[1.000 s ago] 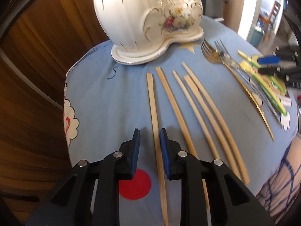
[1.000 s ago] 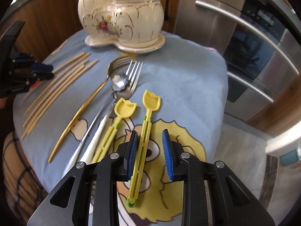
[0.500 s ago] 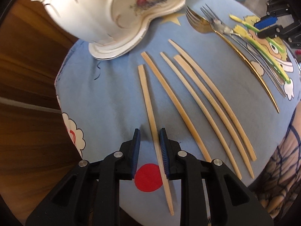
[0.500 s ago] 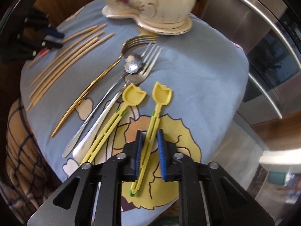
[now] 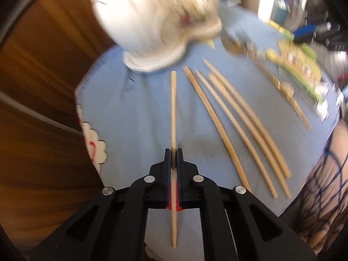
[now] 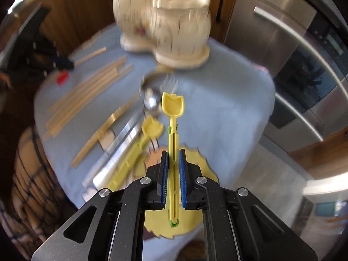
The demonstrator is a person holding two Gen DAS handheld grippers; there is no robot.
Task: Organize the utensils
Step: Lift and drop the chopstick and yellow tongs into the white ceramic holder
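Blue cartoon-print cloth (image 5: 141,113) covers the small table, wood cabinets behind, a steel oven to the right. We now have both tools loaded: the left gripper (image 5: 173,158) is clamped on one wooden chopstick (image 5: 173,108), its jaws pressed flat against the stick with no gap. The right gripper (image 6: 173,163) grips the yellow tulip spoon (image 6: 173,111) by its slotted handle, bowl pointing toward the ceramic holder (image 6: 174,28).

A second ago both pairs of jaws stood wide, straddling these same pieces as they lay on the cloth; half a second ago the right had narrowed and the left was still parted. Now both are closed, and background blur suggests both tools are moving, likely lifting.

Four chopsticks (image 5: 239,126) remain on the cloth just beside the held one. The second yellow spoon (image 6: 139,148), the forks and the silver spoon (image 6: 151,102) lie where they were.

We judge the first pickups done; delivery to the holder comes next.
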